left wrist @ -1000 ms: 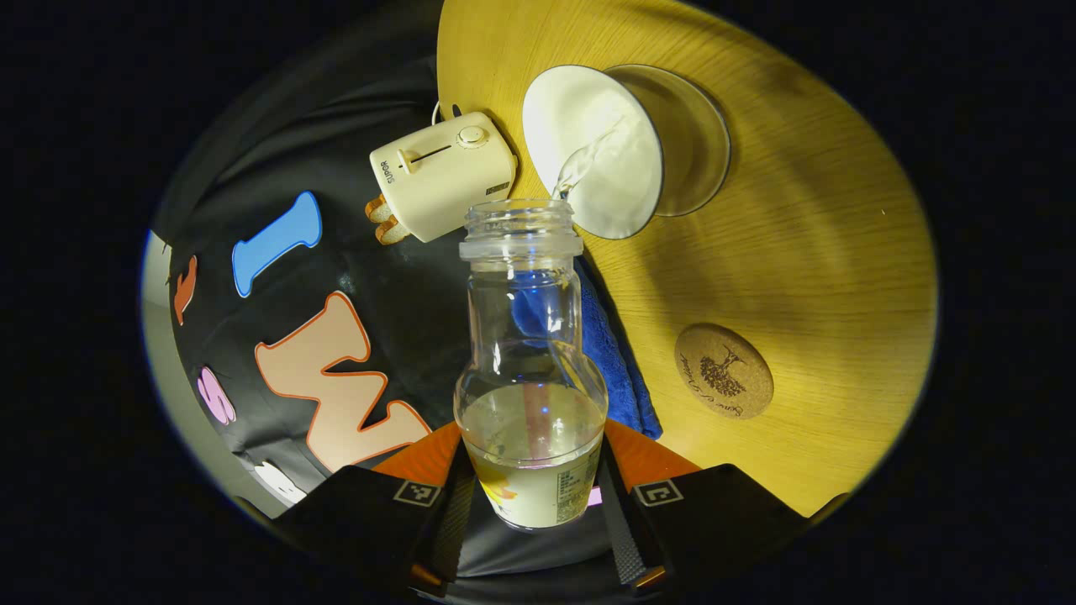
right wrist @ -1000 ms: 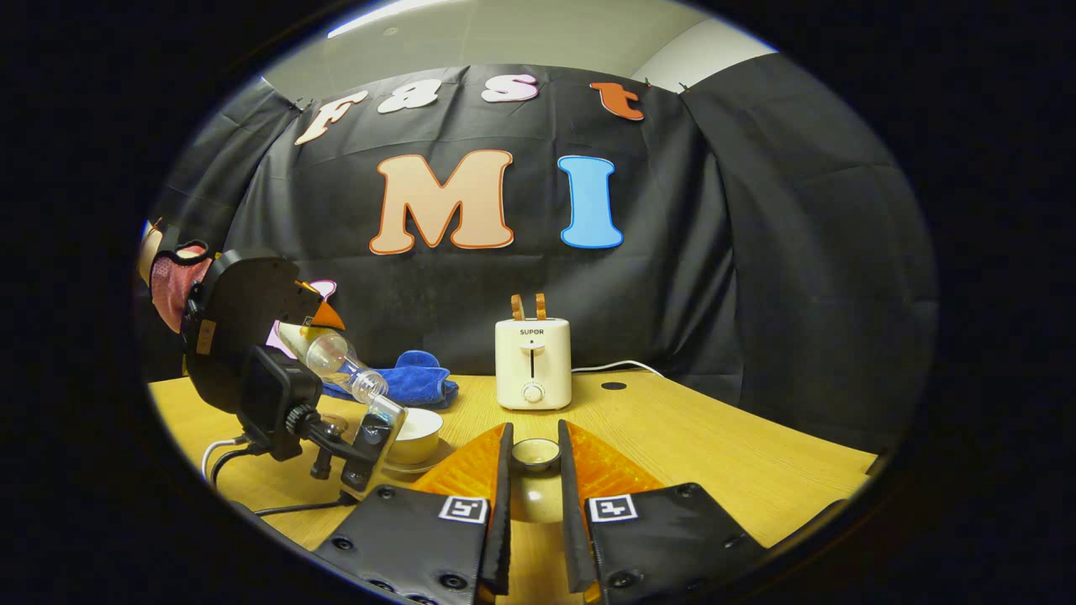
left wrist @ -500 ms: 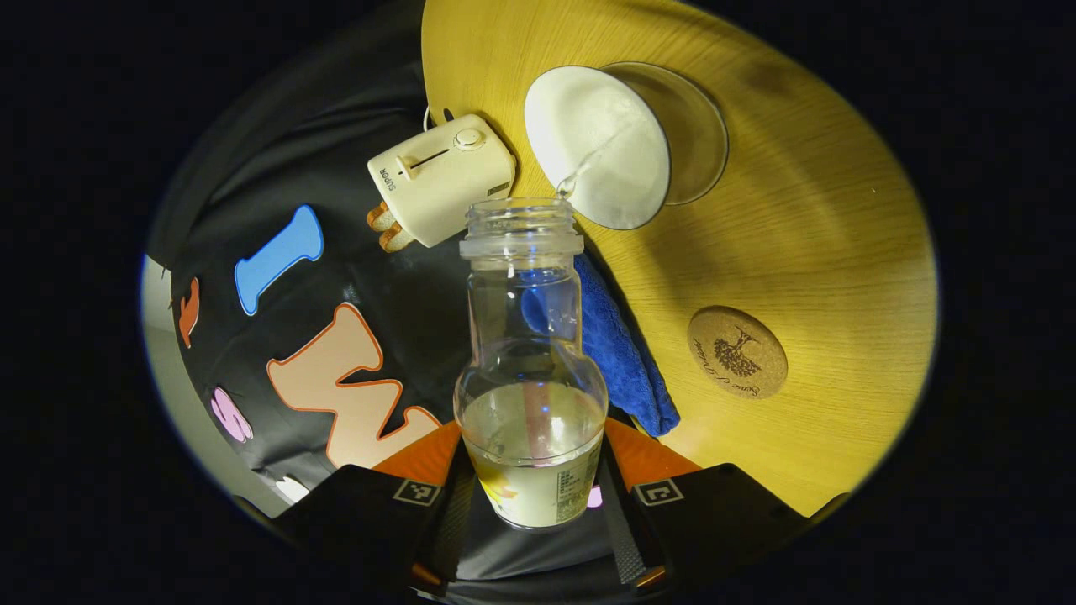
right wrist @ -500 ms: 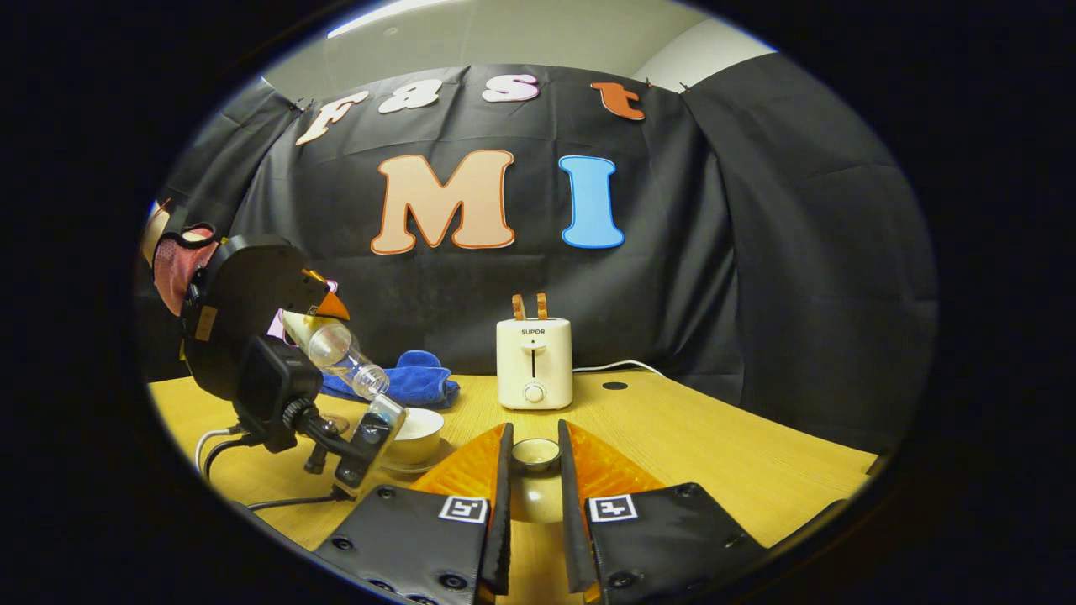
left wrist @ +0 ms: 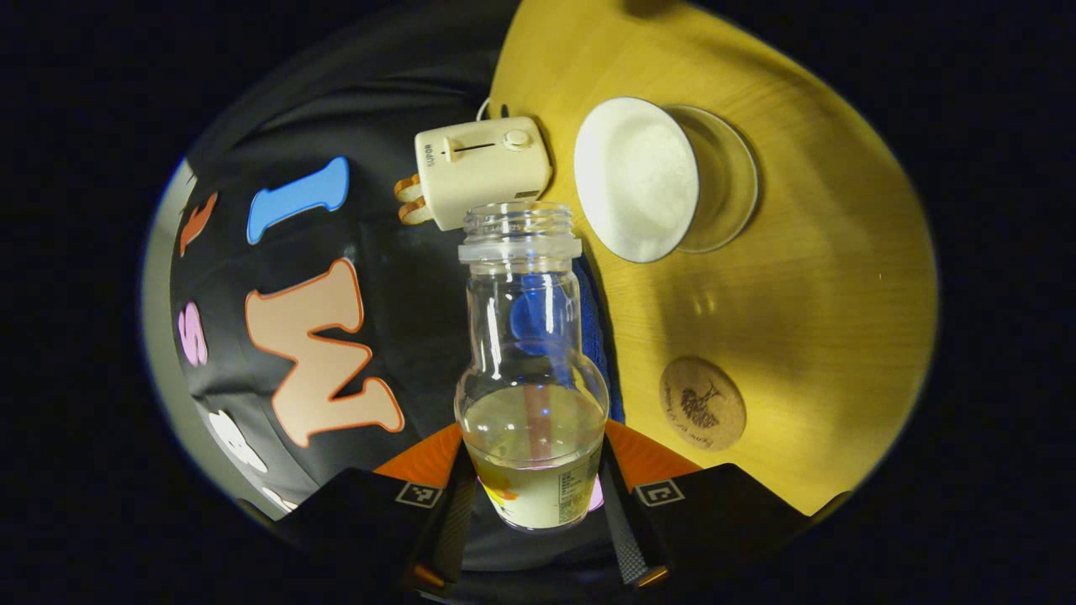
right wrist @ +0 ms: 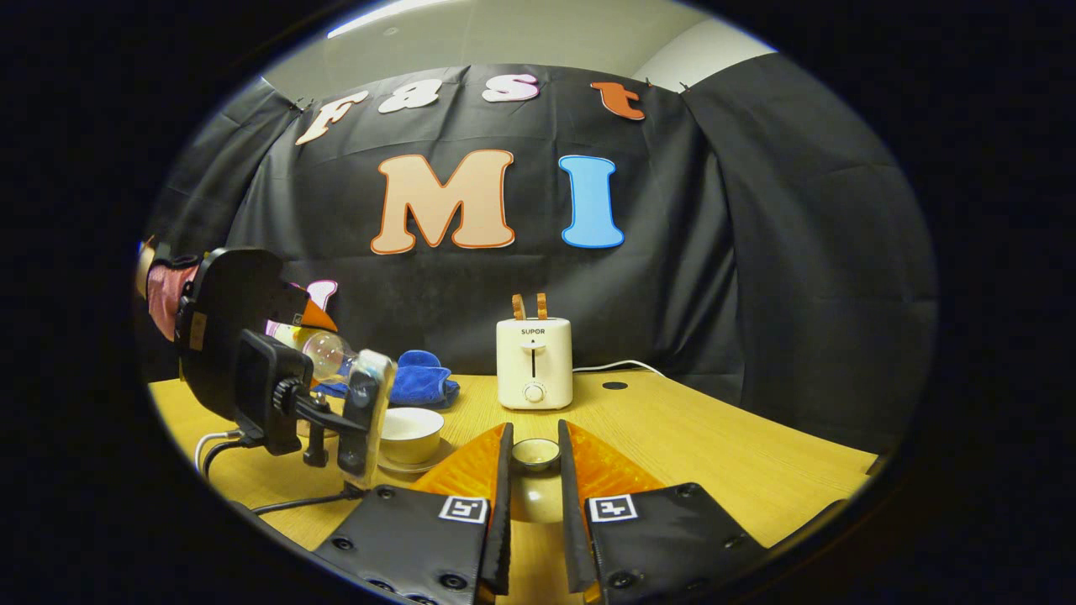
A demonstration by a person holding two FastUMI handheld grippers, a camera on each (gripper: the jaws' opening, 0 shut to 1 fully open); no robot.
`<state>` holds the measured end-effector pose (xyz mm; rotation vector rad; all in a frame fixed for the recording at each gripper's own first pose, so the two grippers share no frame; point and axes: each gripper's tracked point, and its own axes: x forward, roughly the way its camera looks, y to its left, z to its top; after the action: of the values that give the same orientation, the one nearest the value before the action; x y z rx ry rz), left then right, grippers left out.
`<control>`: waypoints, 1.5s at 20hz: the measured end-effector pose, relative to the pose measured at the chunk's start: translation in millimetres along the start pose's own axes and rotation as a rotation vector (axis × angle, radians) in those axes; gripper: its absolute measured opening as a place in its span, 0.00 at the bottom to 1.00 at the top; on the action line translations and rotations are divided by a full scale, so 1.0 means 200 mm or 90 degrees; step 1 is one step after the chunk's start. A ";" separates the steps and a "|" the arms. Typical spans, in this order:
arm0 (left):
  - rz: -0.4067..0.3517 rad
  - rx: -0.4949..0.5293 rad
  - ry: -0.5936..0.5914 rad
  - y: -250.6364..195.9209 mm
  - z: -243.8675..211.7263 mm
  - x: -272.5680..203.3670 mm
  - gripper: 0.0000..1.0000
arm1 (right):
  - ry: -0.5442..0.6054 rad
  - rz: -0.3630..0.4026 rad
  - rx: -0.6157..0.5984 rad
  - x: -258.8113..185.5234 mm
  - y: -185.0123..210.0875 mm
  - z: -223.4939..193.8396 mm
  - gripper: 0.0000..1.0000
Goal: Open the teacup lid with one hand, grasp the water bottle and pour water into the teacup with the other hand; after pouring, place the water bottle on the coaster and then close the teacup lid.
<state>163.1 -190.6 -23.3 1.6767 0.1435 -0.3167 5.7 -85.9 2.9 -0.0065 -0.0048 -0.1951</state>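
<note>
The partly filled, smooth water bottle [left wrist: 531, 370], likely slippery, is clamped at its base by the left gripper [left wrist: 533, 479], while the lid [right wrist: 535, 454] is pinched by the right gripper [right wrist: 533, 470].

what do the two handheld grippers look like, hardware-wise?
Each gripper, left and right, has black finger blocks carrying square black-and-white tag markers over orange inner plates. From the right gripper view, the left one has a round black body, a clamped phone, trailing cables and a pink-red mesh sleeve behind.
</note>
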 end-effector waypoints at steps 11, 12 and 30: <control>0.004 -0.666 -0.126 0.01 0.06 -0.04 0.67 | 0.001 0.002 0.000 0.00 0.00 0.00 0.29; 0.006 -0.716 -0.141 0.01 0.08 -0.05 0.67 | 0.001 0.002 0.000 0.00 0.00 0.00 0.29; -0.073 -1.052 -0.186 -0.16 0.01 0.10 0.68 | 0.002 0.002 0.000 0.00 0.00 0.00 0.30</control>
<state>172.4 -189.7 -60.2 -0.0166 0.1956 -0.3540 5.9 -85.6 2.0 -0.0065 -0.0020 -0.1914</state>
